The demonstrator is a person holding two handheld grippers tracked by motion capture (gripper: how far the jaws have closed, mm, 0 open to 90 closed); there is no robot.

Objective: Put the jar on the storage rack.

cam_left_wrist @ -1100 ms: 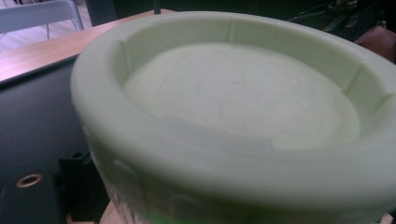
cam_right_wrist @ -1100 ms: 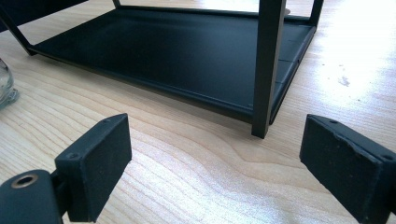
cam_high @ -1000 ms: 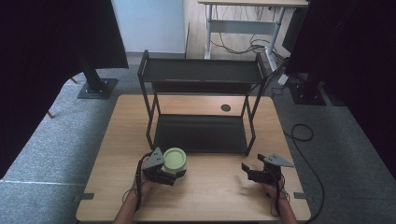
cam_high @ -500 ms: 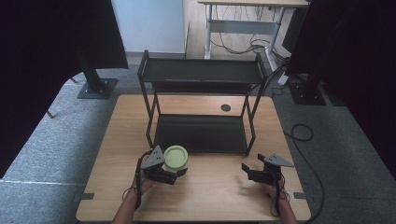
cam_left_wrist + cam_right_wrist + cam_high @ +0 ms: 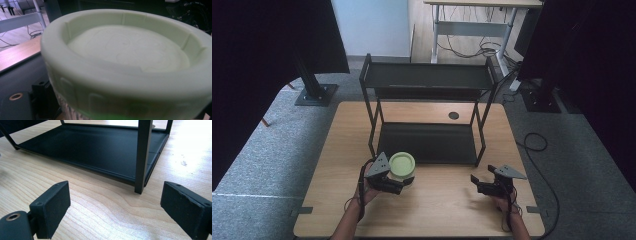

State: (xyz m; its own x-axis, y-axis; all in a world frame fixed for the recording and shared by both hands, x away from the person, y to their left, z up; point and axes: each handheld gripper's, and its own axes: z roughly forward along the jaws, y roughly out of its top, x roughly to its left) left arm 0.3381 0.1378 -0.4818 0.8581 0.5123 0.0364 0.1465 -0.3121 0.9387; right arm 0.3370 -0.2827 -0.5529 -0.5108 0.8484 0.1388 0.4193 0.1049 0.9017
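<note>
pale green-lidded jar (image 5: 402,167) stands upright on the wooden table (image 5: 447,200), just in front of the black two-tier rack (image 5: 427,145), its axis vertical and lid facing up. left gripper (image 5: 399,184) looks clamped on its body below the lid. it seems rigid, likely light; the ribbed sides suit gripping. right gripper (image 5: 477,182) rests apart, jaws spread.
</note>
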